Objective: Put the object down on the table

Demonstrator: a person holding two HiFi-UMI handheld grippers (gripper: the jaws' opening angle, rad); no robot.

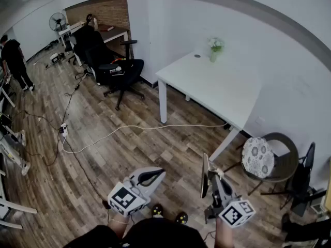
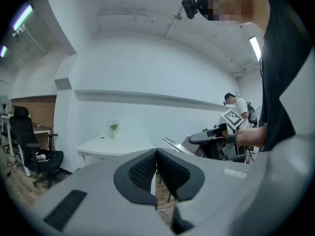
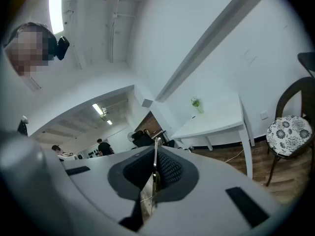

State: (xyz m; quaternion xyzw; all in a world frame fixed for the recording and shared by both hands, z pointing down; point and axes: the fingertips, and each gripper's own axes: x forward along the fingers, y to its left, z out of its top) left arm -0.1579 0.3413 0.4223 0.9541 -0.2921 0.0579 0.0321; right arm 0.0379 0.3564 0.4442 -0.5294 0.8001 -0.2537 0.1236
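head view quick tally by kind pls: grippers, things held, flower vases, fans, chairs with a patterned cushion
grippers: 2 (left gripper, right gripper)
thin flat object held in the right gripper: 1
flower vase on the white table: 1
standing fan: 1
chair with patterned cushion: 1
total: 6

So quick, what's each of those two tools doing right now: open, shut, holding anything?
Left tool: shut, nothing between its jaws.
Right tool: shut on a thin flat object.
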